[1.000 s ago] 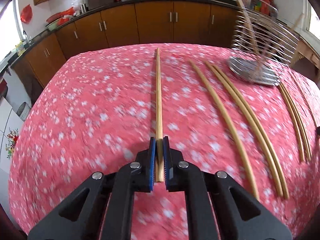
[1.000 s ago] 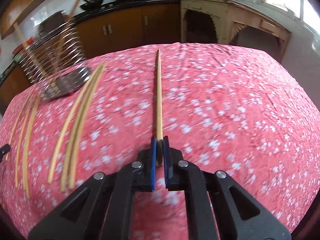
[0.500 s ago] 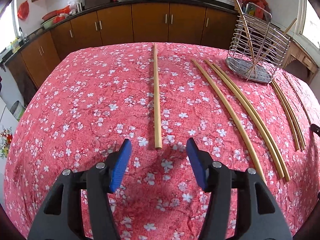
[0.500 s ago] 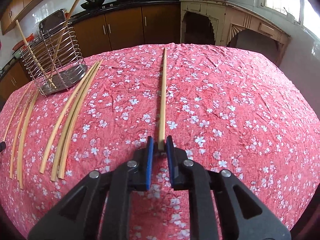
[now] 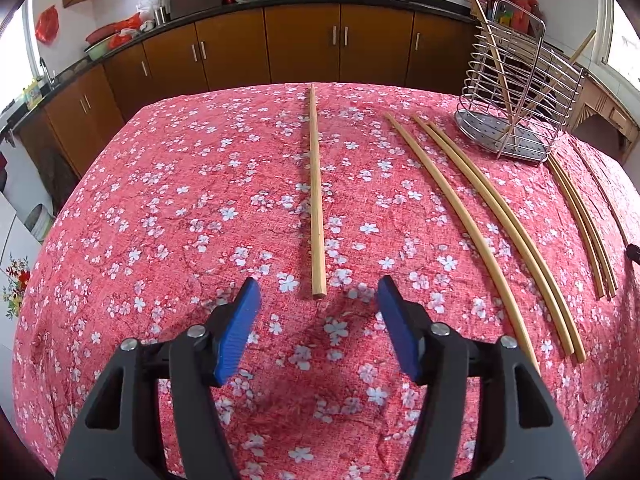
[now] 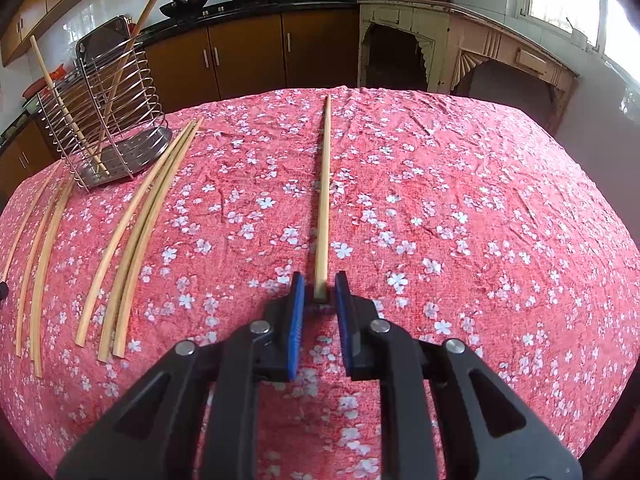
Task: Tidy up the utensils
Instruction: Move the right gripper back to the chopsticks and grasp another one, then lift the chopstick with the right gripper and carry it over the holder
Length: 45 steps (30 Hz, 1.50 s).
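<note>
A long wooden chopstick point(image 5: 315, 196) lies straight on the red flowered tablecloth point(image 5: 160, 208). My left gripper point(image 5: 318, 312) is open wide, just behind its near end, not touching it. In the right wrist view another chopstick point(image 6: 323, 200) lies on the cloth, its near end between the fingers of my right gripper point(image 6: 320, 292), which is partly open with gaps on both sides. A wire utensil rack point(image 5: 520, 100) point(image 6: 104, 120) stands on the table with two chopsticks leaning in it.
Three chopsticks point(image 5: 500, 224) point(image 6: 132, 232) lie side by side beside the rack. Several thinner ones point(image 5: 580, 220) point(image 6: 40, 260) lie beyond them. Brown kitchen cabinets point(image 5: 304, 48) run behind the table. A pale sideboard point(image 6: 460, 52) stands at the right.
Both grippers held their chopsticks a second ago. The left gripper opened wide and released its chopstick onto the cloth. The right gripper has just loosened off its chopstick.
</note>
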{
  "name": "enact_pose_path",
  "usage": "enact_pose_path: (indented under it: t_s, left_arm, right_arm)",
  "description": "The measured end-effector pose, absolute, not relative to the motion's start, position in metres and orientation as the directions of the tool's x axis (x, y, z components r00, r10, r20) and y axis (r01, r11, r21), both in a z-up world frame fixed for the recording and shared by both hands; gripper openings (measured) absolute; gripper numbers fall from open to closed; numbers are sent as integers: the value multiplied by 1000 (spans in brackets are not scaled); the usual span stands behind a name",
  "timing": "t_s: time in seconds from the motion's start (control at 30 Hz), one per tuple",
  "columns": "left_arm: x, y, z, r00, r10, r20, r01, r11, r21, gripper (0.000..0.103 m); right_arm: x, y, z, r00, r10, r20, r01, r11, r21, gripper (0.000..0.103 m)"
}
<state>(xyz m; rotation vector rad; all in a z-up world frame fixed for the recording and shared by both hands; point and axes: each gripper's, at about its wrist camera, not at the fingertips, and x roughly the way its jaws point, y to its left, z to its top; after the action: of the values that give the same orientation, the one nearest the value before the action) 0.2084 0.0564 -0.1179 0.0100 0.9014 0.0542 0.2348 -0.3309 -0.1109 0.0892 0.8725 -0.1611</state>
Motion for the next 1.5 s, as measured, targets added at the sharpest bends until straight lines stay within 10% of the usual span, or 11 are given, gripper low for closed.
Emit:
enact_pose_path:
  t_s: [0.33,0.53,0.8,1.5]
  left_arm:
    - [210,58,-120,615,54,-787,-53,998,27,73]
    - [209,61,-118,620,58,-782,-60,998,27,64]
    - [206,46,-116,633,63,-771,-4,997,79,29]
    - [197,62,-110,657,41,-753,-27,999,30,7]
  right_arm:
    - [235,-334,-111,631,-104,-768,180,984,14,20]
    - [235,-334,-111,632,-102,-769,180,984,17,20]
    - [235,-332,-111,631,-103,-769,171,985,9,17]
    - [212,-330,-100,686,-70,-724,135,990,33,8]
